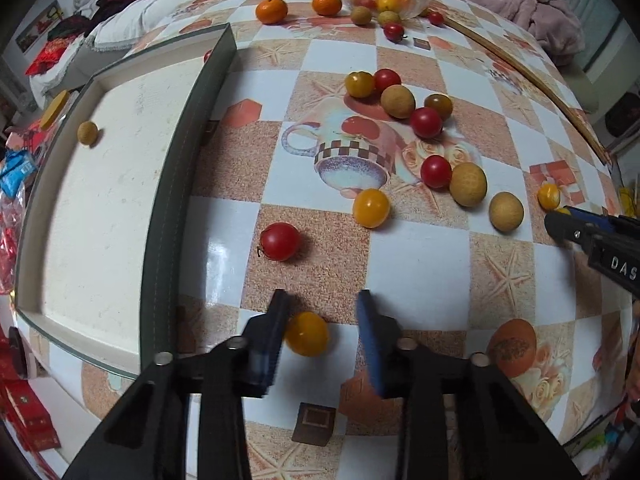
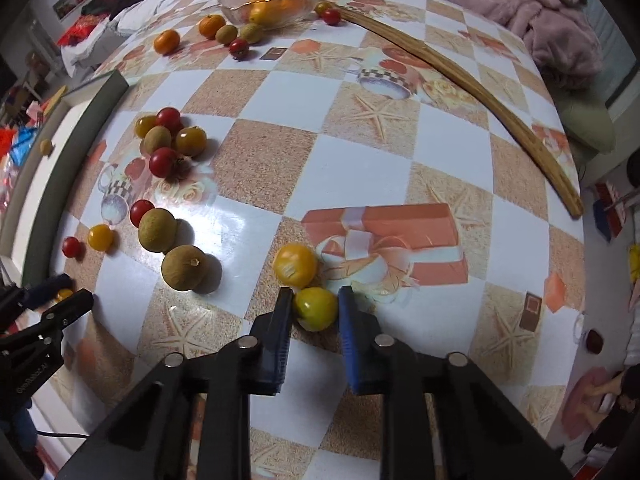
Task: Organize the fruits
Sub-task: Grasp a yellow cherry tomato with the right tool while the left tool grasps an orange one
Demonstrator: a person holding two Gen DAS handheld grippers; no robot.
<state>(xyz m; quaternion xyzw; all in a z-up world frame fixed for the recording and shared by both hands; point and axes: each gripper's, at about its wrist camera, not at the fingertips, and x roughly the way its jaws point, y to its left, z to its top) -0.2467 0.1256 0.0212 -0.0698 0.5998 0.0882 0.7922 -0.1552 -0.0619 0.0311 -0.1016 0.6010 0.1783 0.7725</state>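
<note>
The right gripper pinched a yellow tomato across its middle. The left gripper had a second yellow tomato between its jaws, touching only the left one, the right standing clear. Both looked light, smooth and easily bruised.

Left claw fingers blurred in the left wrist view; impossible to tell whether both pads touch the yellow tomato between them. Right claw cut off there by the right edge, its tips half covering a small yellow fruit. In the right wrist view, left claw cropped at the left edge, yellow tomato mostly hidden behind it. Tray cut by that edge too. Fruits inside the glass bowl too small to name.
</note>
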